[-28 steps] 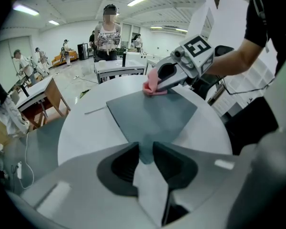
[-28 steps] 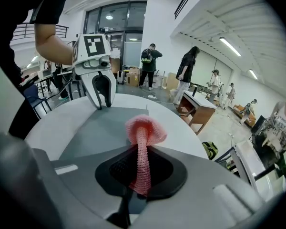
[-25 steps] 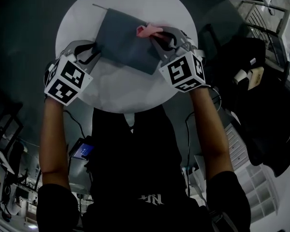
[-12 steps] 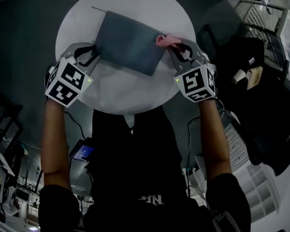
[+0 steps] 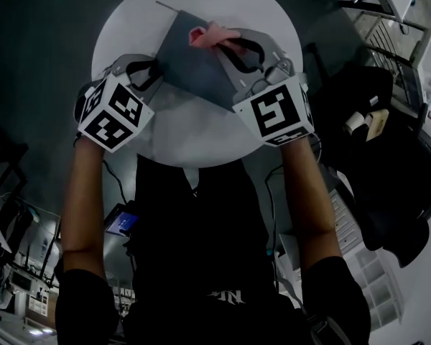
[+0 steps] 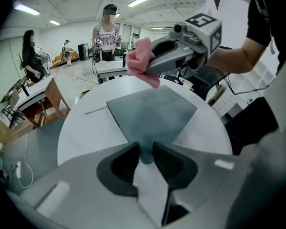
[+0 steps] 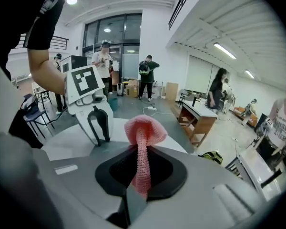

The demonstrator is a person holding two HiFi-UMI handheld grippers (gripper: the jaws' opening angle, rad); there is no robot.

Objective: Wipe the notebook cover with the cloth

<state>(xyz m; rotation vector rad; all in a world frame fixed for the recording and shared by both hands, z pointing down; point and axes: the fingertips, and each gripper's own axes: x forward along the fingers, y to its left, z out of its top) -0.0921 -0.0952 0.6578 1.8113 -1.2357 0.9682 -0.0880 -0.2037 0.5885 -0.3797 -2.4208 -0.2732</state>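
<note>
Right gripper (image 5: 226,44) jaws were clamped on a bunched pink knitted cloth (image 5: 205,34), whose folded end mushroomed out beyond the fingertips (image 7: 142,149). Just ahead of that gripper the cloth (image 6: 142,63) hung over the far edge of a flat dark grey rectangular notebook (image 5: 194,63); whether it touched the cover could not be made out. Across from it, the left gripper (image 5: 156,74) pinched the notebook's near corner (image 6: 152,113) between its closed jaws (image 6: 145,151), pinning it to the round white table (image 5: 194,131) beneath both tools. A thin dark strand (image 6: 95,110) trailed from the notebook's corner on the left gripper's far left side. Behind the grippers, the operator's bare forearms (image 5: 82,192) reached out from a black shirt. Beyond the table, several people (image 7: 145,78) stood among wooden desks (image 7: 198,116) in a bright hall.
</note>
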